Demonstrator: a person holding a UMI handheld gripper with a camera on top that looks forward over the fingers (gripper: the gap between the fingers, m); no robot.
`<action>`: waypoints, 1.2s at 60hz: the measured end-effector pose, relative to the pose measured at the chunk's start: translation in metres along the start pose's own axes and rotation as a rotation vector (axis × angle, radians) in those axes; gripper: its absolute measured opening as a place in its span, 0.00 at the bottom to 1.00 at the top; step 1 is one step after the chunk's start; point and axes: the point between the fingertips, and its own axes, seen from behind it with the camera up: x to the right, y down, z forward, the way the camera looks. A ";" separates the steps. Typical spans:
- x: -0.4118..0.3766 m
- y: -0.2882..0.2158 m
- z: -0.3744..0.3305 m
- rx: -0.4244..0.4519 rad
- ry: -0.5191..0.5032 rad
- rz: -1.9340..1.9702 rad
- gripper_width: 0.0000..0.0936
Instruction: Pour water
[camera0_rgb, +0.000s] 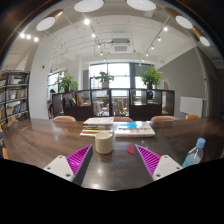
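Observation:
A white cup (104, 142) stands on the dark wooden table (40, 140), just ahead of my fingers and a little left of the middle. A clear plastic water bottle with a blue cap (195, 152) stands on the table to the right, beyond my right finger. My gripper (112, 162) is open and empty, its magenta pads (79, 158) spread wide with bare table between them. A small red thing (130, 150) lies on the table near the right finger.
Books or papers (120, 126) lie on the table beyond the cup. Chairs (64, 119) stand along the far side. Plants, windows and a bookshelf (12, 95) are farther back in the room.

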 end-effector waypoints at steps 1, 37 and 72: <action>0.001 0.000 0.000 0.002 0.001 0.001 0.92; 0.241 0.061 -0.101 0.013 0.348 -0.073 0.92; 0.267 0.073 -0.013 0.036 0.274 -0.005 0.44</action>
